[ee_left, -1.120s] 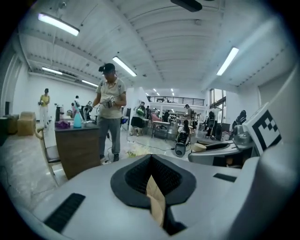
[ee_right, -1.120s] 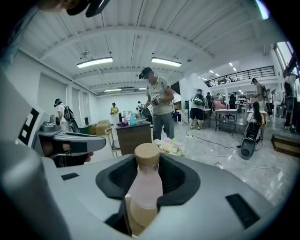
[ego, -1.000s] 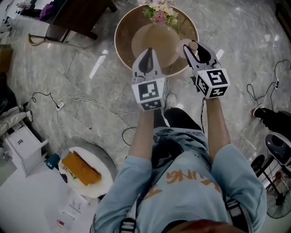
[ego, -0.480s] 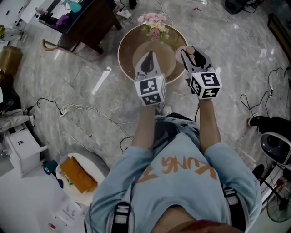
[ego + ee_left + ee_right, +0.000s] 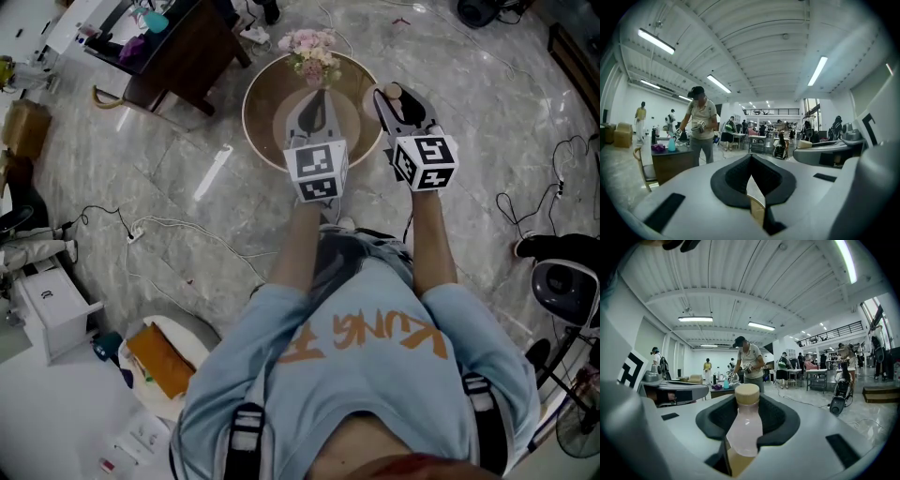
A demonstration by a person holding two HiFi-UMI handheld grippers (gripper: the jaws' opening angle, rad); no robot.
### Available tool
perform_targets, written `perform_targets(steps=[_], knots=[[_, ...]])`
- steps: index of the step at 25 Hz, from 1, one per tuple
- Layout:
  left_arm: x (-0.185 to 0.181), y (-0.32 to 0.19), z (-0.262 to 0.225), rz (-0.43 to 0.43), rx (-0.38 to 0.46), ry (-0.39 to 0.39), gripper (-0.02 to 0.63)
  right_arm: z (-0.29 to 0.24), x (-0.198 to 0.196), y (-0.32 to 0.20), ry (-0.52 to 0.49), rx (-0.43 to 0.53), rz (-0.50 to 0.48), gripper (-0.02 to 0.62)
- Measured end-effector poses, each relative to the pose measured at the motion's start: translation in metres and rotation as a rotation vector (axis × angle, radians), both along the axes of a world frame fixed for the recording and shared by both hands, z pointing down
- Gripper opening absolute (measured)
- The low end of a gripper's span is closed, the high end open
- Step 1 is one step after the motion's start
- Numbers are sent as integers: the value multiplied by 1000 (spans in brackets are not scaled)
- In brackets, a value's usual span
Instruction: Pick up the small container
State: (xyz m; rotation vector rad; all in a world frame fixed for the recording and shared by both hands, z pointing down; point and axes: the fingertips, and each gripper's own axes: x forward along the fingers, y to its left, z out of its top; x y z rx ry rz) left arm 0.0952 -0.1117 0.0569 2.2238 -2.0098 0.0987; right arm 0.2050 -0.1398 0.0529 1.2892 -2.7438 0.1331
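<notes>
The small container is a pale pink bottle with a tan cap. It stands upright between the dark pads of my right gripper, which is shut on it. In the head view the right gripper hangs over the right rim of a round table, with the bottle's cap showing at its tip. My left gripper is beside it over the table's middle. In the left gripper view the left gripper has its jaws together with nothing between them.
Pink flowers stand at the table's far edge. A dark desk is at the back left. Cables trail over the marble floor. At the lower left are a white cabinet and a round stool. A fan stands to the right. People work in the hall behind.
Both grippers have moved further out over the round table, the left one shifting slightly right. The right gripper keeps the bottle throughout.
</notes>
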Motion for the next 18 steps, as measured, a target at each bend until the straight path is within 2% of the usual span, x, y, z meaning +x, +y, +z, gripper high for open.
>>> perform_targets(steps=[12,18], knots=[[9,-1,-9,14,14,-25,23,-10,-1,0,-9,20,-18,153],[-2,-3,-10,-3,29,-11,23,-7,-9,-4,-22,15,-27,153]])
